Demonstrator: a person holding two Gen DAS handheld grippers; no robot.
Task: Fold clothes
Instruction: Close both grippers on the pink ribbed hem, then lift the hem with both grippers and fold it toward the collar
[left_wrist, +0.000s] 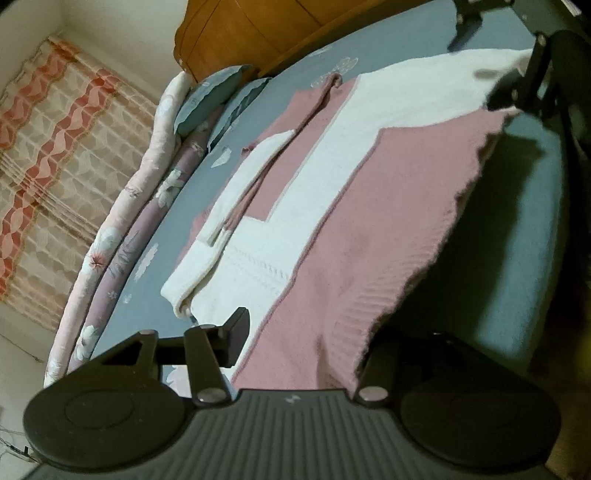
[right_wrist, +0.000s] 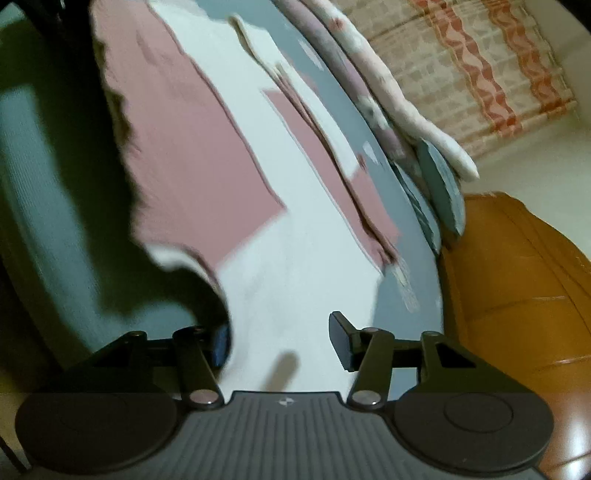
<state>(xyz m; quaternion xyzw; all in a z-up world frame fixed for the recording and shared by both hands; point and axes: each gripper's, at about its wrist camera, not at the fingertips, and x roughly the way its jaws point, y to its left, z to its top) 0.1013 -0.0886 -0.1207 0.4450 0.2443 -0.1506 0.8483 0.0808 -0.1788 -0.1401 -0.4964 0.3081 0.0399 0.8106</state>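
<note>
The pink-and-white sweater lies on the blue bed, its near edge lifted. The left gripper stands wide with pink hem between its fingers; whether it pinches, I cannot tell. The right gripper is spread wide around white knit, gripping nothing.

You're in a bedroom at home. That's a bed under you, made up with a grey-blue sheet printed with pale flowers, a wooden headboard at its end, pillows stacked against it. A rolled floral quilt runs along the far edge, and orange-and-cream patterned curtains hang behind it.
</note>
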